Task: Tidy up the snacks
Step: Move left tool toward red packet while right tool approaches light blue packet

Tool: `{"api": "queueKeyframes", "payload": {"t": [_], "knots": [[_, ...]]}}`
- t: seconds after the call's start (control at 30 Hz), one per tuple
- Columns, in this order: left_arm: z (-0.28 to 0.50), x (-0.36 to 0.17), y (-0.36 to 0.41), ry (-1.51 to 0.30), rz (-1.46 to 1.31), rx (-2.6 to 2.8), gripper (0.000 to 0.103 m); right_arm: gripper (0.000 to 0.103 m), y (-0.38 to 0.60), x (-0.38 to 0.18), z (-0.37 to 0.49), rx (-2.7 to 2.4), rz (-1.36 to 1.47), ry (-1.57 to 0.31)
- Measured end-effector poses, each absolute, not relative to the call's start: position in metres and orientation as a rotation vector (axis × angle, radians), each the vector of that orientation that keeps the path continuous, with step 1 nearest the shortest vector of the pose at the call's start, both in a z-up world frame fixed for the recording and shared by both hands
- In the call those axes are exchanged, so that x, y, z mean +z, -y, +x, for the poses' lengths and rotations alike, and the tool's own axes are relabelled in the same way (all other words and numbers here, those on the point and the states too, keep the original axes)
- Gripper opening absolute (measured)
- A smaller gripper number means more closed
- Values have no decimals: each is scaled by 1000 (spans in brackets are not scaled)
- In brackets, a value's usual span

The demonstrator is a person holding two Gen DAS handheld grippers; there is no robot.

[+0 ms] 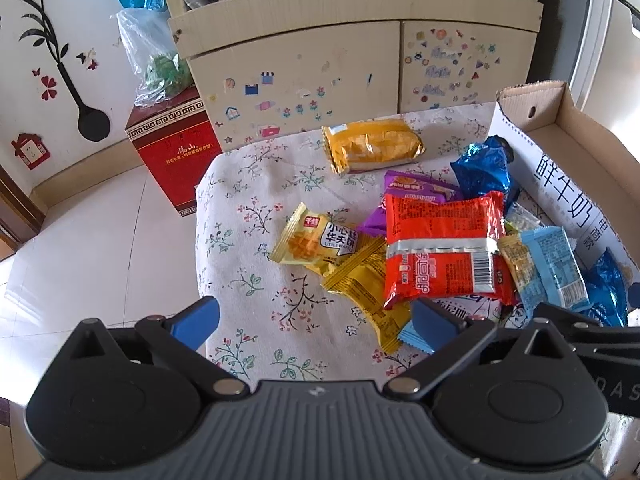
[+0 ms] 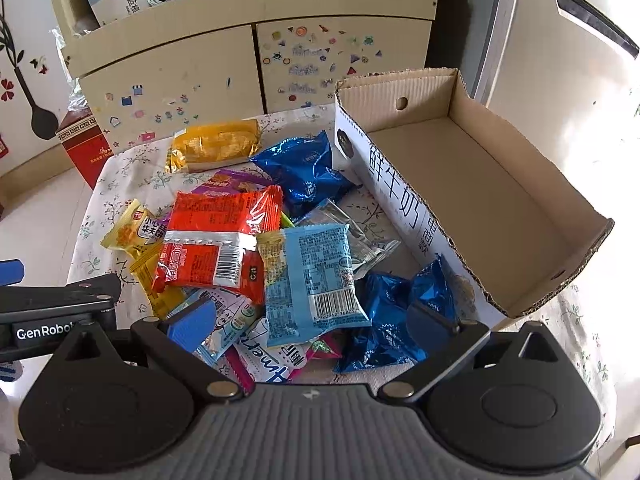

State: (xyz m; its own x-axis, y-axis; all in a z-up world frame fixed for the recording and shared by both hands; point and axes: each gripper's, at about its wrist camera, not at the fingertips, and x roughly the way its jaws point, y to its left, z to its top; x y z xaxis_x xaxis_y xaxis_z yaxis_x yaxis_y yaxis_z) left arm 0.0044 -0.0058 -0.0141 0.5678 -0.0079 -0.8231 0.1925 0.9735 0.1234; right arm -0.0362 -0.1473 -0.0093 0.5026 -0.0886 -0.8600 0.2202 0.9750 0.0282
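Note:
Several snack packets lie piled on a floral tablecloth (image 1: 248, 240). A red packet (image 1: 444, 248) tops the pile, also in the right wrist view (image 2: 218, 236). A light blue packet (image 2: 314, 280), dark blue bags (image 2: 308, 168), a yellow waffle packet (image 1: 316, 242) and an orange packet (image 1: 372, 146) lie around it. An open cardboard box (image 2: 480, 184) stands right of the pile with nothing in it. My left gripper (image 1: 316, 322) is open above the table's near left. My right gripper (image 2: 316, 320) is open above the pile's near part.
A cream cabinet (image 1: 304, 68) with stickers stands behind the table. A red box (image 1: 172, 148) with a plastic bag on it sits on the tiled floor at left. The left gripper's body (image 2: 52, 308) shows at the left of the right wrist view.

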Motion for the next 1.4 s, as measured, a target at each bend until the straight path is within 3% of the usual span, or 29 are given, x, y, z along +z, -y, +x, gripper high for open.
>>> {"api": "queueKeyframes", "payload": {"t": [1.4], "knots": [[-3,-20,18,-938,296,-120,98,103,143,-15,-33,-250,3,-1042]]}}
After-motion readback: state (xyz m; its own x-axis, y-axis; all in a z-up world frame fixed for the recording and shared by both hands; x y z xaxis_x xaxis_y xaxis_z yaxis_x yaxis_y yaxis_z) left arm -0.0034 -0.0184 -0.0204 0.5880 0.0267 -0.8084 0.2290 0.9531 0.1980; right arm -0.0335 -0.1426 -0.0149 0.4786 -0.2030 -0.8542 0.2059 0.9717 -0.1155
